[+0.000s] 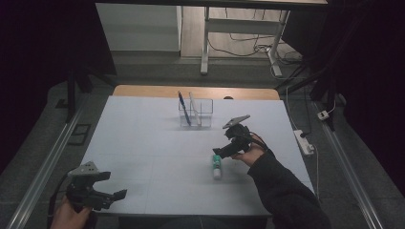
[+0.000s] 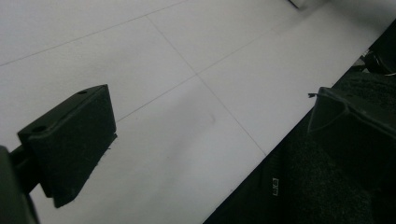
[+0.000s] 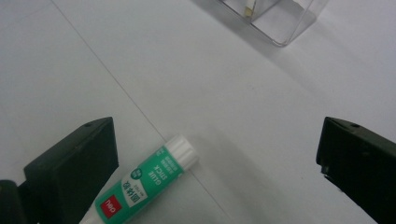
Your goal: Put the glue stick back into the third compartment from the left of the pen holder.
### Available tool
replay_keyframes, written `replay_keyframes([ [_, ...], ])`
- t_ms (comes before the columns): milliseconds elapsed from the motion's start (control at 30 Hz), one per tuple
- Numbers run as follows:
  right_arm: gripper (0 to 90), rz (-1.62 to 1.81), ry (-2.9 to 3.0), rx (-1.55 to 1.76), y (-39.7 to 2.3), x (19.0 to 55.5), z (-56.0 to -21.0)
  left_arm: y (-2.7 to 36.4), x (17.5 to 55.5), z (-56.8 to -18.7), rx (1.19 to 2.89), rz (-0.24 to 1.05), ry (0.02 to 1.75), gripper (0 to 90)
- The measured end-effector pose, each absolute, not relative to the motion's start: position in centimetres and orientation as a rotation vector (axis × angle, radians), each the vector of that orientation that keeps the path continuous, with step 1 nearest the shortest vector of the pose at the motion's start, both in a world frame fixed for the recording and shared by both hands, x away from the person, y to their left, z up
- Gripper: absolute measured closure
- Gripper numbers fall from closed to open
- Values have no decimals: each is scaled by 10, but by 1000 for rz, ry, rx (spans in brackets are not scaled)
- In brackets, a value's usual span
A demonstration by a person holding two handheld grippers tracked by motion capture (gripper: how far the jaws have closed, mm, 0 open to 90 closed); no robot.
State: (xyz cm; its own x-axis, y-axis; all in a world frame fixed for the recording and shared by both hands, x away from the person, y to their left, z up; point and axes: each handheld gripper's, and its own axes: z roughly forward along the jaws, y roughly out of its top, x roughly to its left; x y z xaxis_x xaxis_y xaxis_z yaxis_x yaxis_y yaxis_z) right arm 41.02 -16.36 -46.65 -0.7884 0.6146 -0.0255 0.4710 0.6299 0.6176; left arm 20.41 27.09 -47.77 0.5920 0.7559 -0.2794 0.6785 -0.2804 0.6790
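A glue stick (image 1: 217, 166) is seen lying flat on the white desk (image 1: 143, 152), right of centre, its white cap toward the near edge. The right tongs (image 1: 223, 153) are held just over its far end, spread wide, with the stick (image 3: 140, 186) beside one jaw and nothing gripped. A clear holder (image 1: 196, 113) with pens stands at the far middle. The left tongs (image 1: 112, 195) are kept wide apart at the near left corner, empty.
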Motion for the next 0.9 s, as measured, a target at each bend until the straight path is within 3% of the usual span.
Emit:
replay_keyframes([
  [133, 23, 879, 2623, 922, -162, 416, -469, 271, 204, -478, 2021, 122, 1138, 10],
  [467, 347, 807, 2681, 910, -157, 426, -480, 271, 204, -478, 2023, 121, 1138, 11],
  [800, 880, 804, 2777, 845, -152, 431, -481, 271, 204, -478, 2026, 119, 1138, 12],
  [900, 896, 776, 2805, 841, -149, 432, -484, 271, 204, -478, 2026, 119, 1138, 12],
])
